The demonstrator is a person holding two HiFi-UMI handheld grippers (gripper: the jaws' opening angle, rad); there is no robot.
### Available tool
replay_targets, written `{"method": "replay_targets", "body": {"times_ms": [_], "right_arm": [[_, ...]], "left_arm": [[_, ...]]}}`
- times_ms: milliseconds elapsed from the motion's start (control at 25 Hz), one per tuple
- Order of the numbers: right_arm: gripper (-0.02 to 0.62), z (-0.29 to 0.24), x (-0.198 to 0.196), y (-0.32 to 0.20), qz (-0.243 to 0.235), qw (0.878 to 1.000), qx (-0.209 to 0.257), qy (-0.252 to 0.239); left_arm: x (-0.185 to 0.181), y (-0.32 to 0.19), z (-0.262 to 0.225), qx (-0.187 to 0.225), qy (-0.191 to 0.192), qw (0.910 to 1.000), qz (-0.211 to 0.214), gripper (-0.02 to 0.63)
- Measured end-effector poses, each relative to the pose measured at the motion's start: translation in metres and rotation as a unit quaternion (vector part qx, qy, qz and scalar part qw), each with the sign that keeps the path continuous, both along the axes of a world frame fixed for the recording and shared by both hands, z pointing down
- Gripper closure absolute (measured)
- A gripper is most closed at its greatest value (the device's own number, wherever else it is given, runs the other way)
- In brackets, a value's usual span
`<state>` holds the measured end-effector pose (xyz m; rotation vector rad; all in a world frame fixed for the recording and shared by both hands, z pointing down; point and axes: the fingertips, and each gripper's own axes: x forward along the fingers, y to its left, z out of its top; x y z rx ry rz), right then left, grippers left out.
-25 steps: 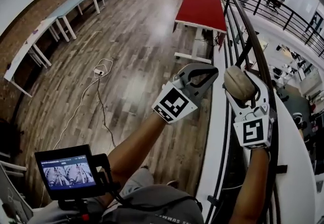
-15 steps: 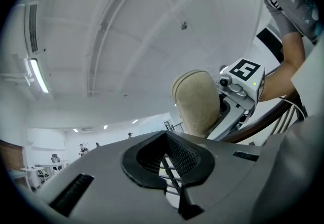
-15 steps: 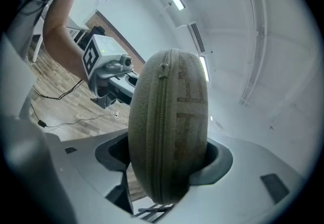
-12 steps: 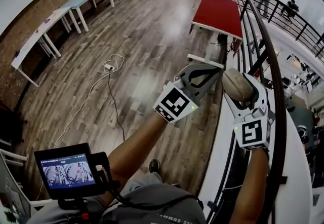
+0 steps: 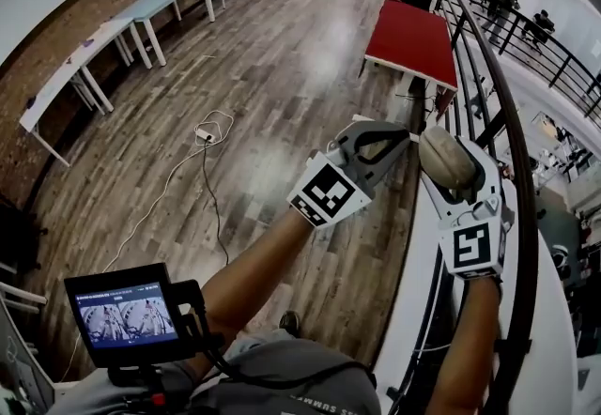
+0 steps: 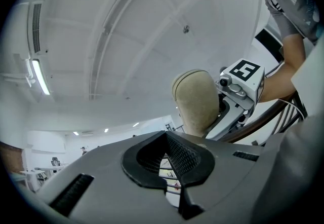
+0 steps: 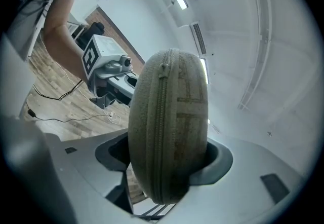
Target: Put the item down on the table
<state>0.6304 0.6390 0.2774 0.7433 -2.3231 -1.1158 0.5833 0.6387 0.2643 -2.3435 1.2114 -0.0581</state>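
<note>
A beige oval zip case (image 5: 445, 158) sits upright between the jaws of my right gripper (image 5: 451, 165), which is shut on it and held out over a railing. From the right gripper view the case (image 7: 169, 126) fills the middle, zipper facing the camera, with the right gripper (image 7: 171, 170) clamped on its lower half. My left gripper (image 5: 398, 130) is raised just left of it, jaws closed into a loop with nothing inside. In the left gripper view the left gripper (image 6: 167, 139) points up at the ceiling, and the case (image 6: 195, 101) shows beyond it.
A dark curved railing (image 5: 502, 131) runs along the right. A red table (image 5: 413, 38) stands ahead on the wooden floor, with pale tables (image 5: 89, 52) by the brick wall. A cable and power strip (image 5: 204, 133) lie on the floor. A small monitor (image 5: 127, 315) is mounted at lower left.
The floor, the red table and the railing have shifted in the head view, so the person has moved along. Both grippers keep the same pose, and the case stays held.
</note>
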Motion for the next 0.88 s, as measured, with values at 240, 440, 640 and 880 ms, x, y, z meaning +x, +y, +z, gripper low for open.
{"method": "replay_targets", "body": {"times_ms": [240,440,640,880], "right_arm": [[0.321,0.002,-0.051,-0.021,-0.003,1.0,0.005,0.014],[0.321,-0.002,-0.05,-0.054,-0.005,1.0,-0.006,-0.006],[0.321,-0.001,-0.058,-0.105,-0.026,1.0,-0.014,0.002],[0.321,0.009,-0.046,-0.152,-0.036,0.999,-0.018,0.009]], "left_arm": [[-0.049,-0.026,0.006,-0.006,0.01,0.9999,-0.004,0.601],[-0.046,-0.054,0.007,-0.01,0.007,0.9999,-0.011,0.601],[-0.049,-0.097,0.009,-0.021,0.002,0.9995,-0.024,0.601],[-0.034,-0.143,0.018,-0.027,0.009,0.9991,-0.031,0.601]]}}
